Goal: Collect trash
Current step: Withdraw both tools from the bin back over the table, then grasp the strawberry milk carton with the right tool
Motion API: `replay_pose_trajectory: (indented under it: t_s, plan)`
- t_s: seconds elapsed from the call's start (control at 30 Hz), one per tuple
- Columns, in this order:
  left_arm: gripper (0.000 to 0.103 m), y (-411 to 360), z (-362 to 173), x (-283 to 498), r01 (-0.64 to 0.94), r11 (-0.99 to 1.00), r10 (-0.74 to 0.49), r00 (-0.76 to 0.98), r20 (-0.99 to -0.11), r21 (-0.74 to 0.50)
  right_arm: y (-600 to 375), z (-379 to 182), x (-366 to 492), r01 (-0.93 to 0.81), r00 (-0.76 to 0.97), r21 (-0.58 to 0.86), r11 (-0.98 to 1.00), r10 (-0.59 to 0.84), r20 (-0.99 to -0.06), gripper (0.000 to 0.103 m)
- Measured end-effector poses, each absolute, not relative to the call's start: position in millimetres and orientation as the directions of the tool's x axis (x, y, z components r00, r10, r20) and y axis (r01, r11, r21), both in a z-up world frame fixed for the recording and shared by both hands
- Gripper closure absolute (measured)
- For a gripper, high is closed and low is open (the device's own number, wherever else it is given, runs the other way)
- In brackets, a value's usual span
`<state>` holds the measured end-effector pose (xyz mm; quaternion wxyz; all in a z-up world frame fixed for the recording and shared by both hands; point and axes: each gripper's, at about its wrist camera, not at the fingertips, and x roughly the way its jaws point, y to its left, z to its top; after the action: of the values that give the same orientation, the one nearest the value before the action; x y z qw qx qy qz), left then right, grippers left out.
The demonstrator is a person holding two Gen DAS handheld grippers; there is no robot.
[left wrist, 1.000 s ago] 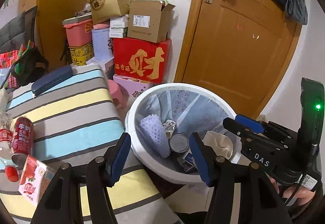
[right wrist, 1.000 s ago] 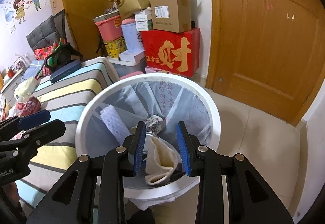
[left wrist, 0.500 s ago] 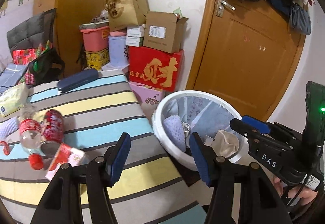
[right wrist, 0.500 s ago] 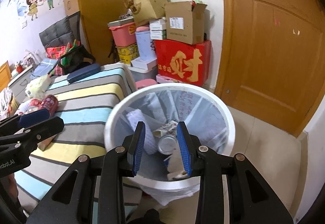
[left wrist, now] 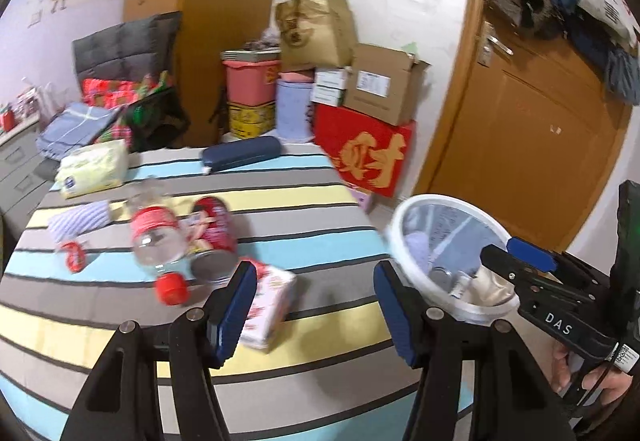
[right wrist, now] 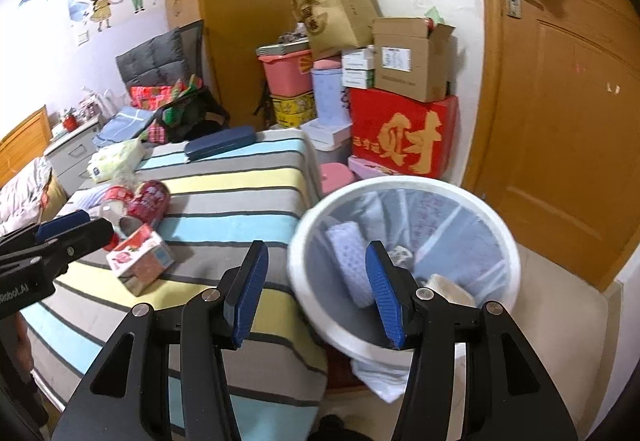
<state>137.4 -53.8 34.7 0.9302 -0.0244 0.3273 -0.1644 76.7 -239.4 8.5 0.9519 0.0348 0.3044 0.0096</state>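
A white trash bin with a liner stands beside the striped bed; it also shows in the right wrist view and holds several items. On the bed lie a clear bottle with a red label, a red can, a red-and-white carton, a red scrap and a striped wrapper. My left gripper is open and empty above the bed, its left finger over the carton. My right gripper is open and empty over the bin's near rim.
A navy case and a tissue pack lie at the bed's far end. Stacked boxes and a paper bag stand against the wall. A wooden door is at right. Bags and pillows sit at the back left.
Both grippers have swung left from over the bin toward the bed. The right gripper's jaws have opened wider. The bottle, can and carton have come into fuller view.
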Motion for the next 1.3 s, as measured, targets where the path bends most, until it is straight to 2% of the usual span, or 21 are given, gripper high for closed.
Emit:
replay_pose_trajectory:
  t_s: [0.33, 0.7, 0.93, 1.17, 1.3]
  plan:
    - [0.041, 13.8, 29.1, 132.9, 0.169, 0.974, -0.228, 0.760, -0.608, -0.154, -194.3, 4.2, 87.5, -0.120, 0.796, 0.069, 0.990, 0.138, -0.589, 0.050]
    - [0.040, 72.2, 16.5, 140.5, 0.069, 0.982, -0.164, 0.760, -0.629, -0.174, -139.0, -11.8, 101.9, -0.228, 0.725, 0.111, 0.967, 0.245, -0.644, 0.045]
    - [0.039, 92.9, 12.4, 149.3, 0.049, 0.981, -0.159, 0.757, -0.633, -0.188, -113.8, -19.5, 117.2, -0.245, 0.674, 0.203, 0.948, 0.317, -0.667, 0.039]
    - [0.039, 105.7, 9.5, 160.8, 0.045, 0.974, -0.180, 0.749, -0.637, -0.223, -98.6, -27.0, 136.6, -0.129, 0.659, 0.209, 0.969, 0.241, -0.712, 0.038]
    - [0.038, 108.0, 10.1, 165.7, 0.042, 0.975, -0.174, 0.751, -0.637, -0.218, -91.9, -30.9, 144.8, -0.102, 0.641, 0.202, 0.974, 0.219, -0.736, 0.034]
